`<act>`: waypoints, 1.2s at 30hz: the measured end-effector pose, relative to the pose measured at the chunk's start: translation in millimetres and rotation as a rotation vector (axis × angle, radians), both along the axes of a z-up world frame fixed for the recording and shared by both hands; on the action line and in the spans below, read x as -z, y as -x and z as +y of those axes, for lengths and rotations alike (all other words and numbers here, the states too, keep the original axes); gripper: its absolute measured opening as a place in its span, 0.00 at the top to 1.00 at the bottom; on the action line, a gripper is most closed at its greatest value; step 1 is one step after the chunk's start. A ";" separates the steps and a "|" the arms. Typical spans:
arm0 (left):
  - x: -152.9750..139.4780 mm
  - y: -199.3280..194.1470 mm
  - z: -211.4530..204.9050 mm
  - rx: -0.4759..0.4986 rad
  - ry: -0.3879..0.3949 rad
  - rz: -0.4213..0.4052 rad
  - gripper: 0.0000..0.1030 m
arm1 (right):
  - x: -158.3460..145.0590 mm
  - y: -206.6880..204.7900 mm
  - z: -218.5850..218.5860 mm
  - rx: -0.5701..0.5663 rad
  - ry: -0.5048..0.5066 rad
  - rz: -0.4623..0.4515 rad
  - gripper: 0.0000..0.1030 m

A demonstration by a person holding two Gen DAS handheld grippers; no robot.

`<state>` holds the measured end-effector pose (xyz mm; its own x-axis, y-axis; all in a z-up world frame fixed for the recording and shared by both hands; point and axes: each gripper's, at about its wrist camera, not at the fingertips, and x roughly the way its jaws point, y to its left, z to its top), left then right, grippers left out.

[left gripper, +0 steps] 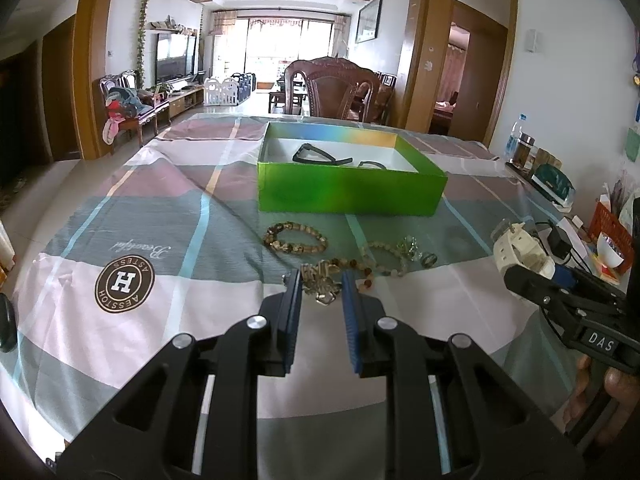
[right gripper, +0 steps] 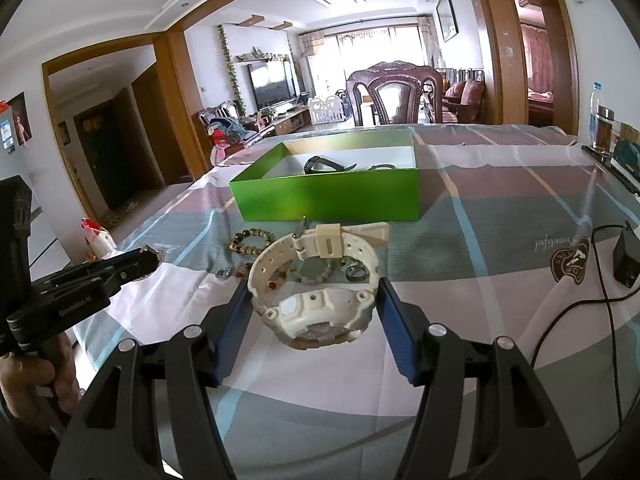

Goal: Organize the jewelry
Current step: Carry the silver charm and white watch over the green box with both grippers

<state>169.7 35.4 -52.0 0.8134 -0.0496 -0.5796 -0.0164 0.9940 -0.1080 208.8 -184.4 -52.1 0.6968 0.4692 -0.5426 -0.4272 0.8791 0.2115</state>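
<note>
the right gripper (right gripper: 312,300) fills the bottom of its view, its blue pads pressed on either side of a cream-white watch (right gripper: 316,284) held above the checked tablecloth (right gripper: 460,300). in the left wrist view the left gripper (left gripper: 321,292) sits low centre, jaws narrowed around a pale, glittery piece of jewelry (left gripper: 320,284); from the right wrist view, at centre left, that piece hangs at its tip, so it is gripped.

just beyond both tips the loose jewelry lies in a cluster: a brown bead bracelet (left gripper: 295,240), a paler bead strand (left gripper: 384,258) and a dark ring (left gripper: 430,259), all near one another.

farther up, mid-frame, stands the green box (left gripper: 352,194), open-topped, with a black watch (left gripper: 320,157) on its white floor. bare cloth runs wide to the left of the box and cluster. on the right edge a black adapter (right gripper: 626,260) and its cable crowd the cloth, with bottles (left gripper: 520,144) behind. a wooden chair (left gripper: 336,88) stands past the table's far edge.
</note>
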 end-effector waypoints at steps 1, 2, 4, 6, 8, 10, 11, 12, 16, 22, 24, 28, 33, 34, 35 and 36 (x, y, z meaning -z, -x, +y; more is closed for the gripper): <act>0.9 -1.2 -0.1 0.000 -0.001 0.003 0.80 | 0.7 -0.6 0.4 0.000 0.000 0.001 0.40; 1.9 -2.0 0.2 0.001 0.000 0.006 0.80 | 0.6 -2.1 0.8 0.000 0.000 0.002 0.40; 3.0 -4.0 1.0 0.000 0.000 0.010 0.80 | 1.2 -3.4 0.9 0.000 0.002 0.004 0.40; 4.0 -6.4 1.7 -0.001 0.002 0.014 0.80 | 2.3 -5.9 0.9 -0.001 0.002 0.009 0.40; 4.9 -8.6 2.3 -0.003 0.003 0.016 0.80 | 3.3 -8.7 2.0 -0.003 0.003 0.012 0.40; 4.7 -11.2 2.7 -0.003 0.005 0.018 0.80 | 3.4 -11.0 2.7 -0.004 0.003 0.014 0.40; 4.4 -12.2 3.0 -0.003 0.005 0.017 0.80 | 3.3 -11.3 3.0 -0.004 0.004 0.012 0.40; 3.2 -14.1 3.1 -0.003 0.003 0.017 0.80 | 2.4 -12.8 3.7 -0.005 0.005 0.010 0.40; -8.3 -23.8 1.3 0.001 -0.017 -0.007 0.80 | -8.9 -20.8 5.9 -0.007 0.009 -0.022 0.40; -48.3 -57.5 0.3 0.019 -0.040 -0.072 0.80 | -53.9 -53.1 17.3 -0.018 0.035 -0.129 0.40; -64.4 -79.7 0.0 0.035 -0.038 -0.084 0.80 | -64.6 -72.5 20.3 -0.019 0.043 -0.146 0.40; -79.2 -137.0 3.3 0.057 -0.006 -0.046 0.80 | -76.1 -131.6 28.1 -0.026 0.048 -0.122 0.40; -70.5 -230.3 10.3 0.043 0.010 0.037 0.80 | -56.9 -207.5 47.7 -0.021 0.071 -0.048 0.40; -64.9 -247.1 11.0 0.047 0.011 0.062 0.80 | -48.4 -223.5 47.9 -0.014 0.070 -0.019 0.40; -54.5 -268.9 13.3 0.048 0.017 0.098 0.80 | -36.4 -240.3 49.5 -0.004 0.070 0.022 0.40; -44.7 -282.6 15.3 0.045 0.025 0.133 0.80 | -24.4 -256.1 50.9 0.010 0.070 0.064 0.40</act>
